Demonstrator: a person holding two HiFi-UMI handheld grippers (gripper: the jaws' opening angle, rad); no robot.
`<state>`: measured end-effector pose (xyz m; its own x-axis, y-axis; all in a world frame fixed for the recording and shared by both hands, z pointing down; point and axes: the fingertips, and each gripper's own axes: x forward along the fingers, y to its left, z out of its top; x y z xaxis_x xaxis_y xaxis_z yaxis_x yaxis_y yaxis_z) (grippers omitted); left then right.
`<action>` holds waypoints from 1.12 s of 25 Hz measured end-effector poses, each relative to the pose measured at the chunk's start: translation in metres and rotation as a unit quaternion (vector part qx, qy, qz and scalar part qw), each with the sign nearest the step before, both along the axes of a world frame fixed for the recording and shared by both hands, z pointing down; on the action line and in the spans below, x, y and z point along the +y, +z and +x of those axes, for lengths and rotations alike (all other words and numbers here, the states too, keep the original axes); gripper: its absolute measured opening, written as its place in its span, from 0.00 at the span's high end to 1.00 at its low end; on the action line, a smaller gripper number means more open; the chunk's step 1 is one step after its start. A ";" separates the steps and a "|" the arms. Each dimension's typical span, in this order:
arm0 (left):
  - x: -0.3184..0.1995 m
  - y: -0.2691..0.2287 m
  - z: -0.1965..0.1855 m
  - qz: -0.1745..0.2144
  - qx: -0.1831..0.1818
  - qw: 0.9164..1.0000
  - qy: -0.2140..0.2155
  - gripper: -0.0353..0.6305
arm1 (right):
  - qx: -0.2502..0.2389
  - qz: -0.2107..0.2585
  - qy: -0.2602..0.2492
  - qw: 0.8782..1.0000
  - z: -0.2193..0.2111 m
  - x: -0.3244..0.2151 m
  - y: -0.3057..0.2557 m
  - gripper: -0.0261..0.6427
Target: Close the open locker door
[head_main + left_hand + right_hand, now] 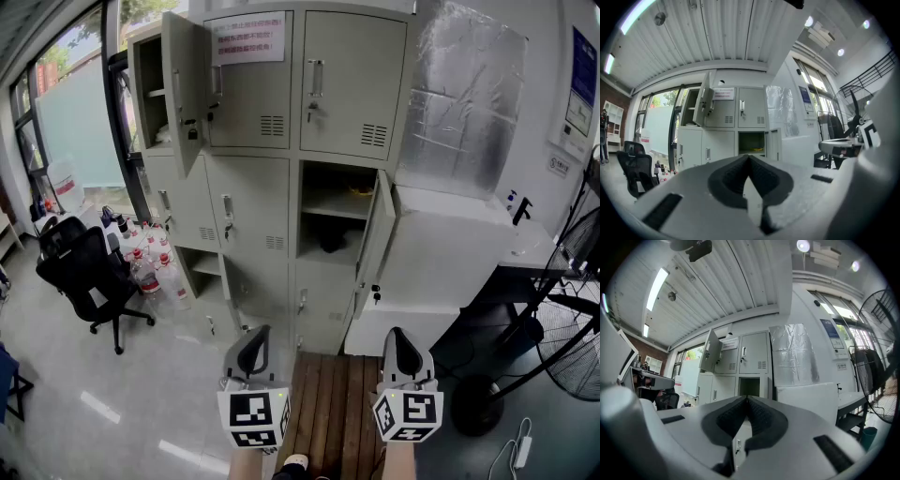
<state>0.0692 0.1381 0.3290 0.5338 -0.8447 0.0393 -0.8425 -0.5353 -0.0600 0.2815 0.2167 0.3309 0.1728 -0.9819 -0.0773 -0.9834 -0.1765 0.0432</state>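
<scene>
Both claws are just held out level in front of the person, well short of the lockers and touching nothing. The left claw (255, 349) is pinched shut, tips meeting, with nothing between them. Same for the right claw (401, 352): jaws closed on thin air.

The grey locker bank (253, 187) stands straight ahead of both claws, well apart from them. More than one door is open. The closest is the middle-row door (373, 239), ahead of the right claw and a touch to its left. It's swung out towards the right, so you can see into its compartment (336, 211), which sits ahead of the gap between the two claws and has something dark on its floor. The other one is the top-left door (184, 89), way up and off to the left of the left claw, hanging wide open. There also seems to be an open cubby low down, ahead-left of the left claw, but I can't tell where its door is.

Right under and between the claws there's a wooden slatted platform (330, 412). Off to the left of the left claw are a black office chair (89, 272) and a bunch of plastic bottles (155, 267) on the floor. To the right of the right claw there's a big white box (450, 253) against the lockers, a silver foil panel (459, 103) above it, and a floor fan (572, 319) further right.
</scene>
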 end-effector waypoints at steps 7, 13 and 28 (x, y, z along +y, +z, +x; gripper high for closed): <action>-0.004 0.002 0.001 -0.001 -0.002 1.000 0.000 0.95 | -0.001 -0.002 0.000 1.000 0.000 -0.004 0.002 0.93; -0.010 0.002 -0.002 -0.003 -0.002 1.000 -0.003 0.95 | -0.002 -0.003 0.002 1.000 0.001 -0.010 0.002 0.93; -0.041 0.011 -0.002 -0.008 -0.001 1.000 0.007 0.95 | -0.012 -0.011 -0.038 0.999 -0.013 -0.045 0.008 0.65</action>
<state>0.0670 0.0973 0.3397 0.5452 -0.8365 0.0542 -0.8351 -0.5477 -0.0519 0.2686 0.1719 0.3387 0.0987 -0.9938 -0.0515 -0.9947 -0.1000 0.0230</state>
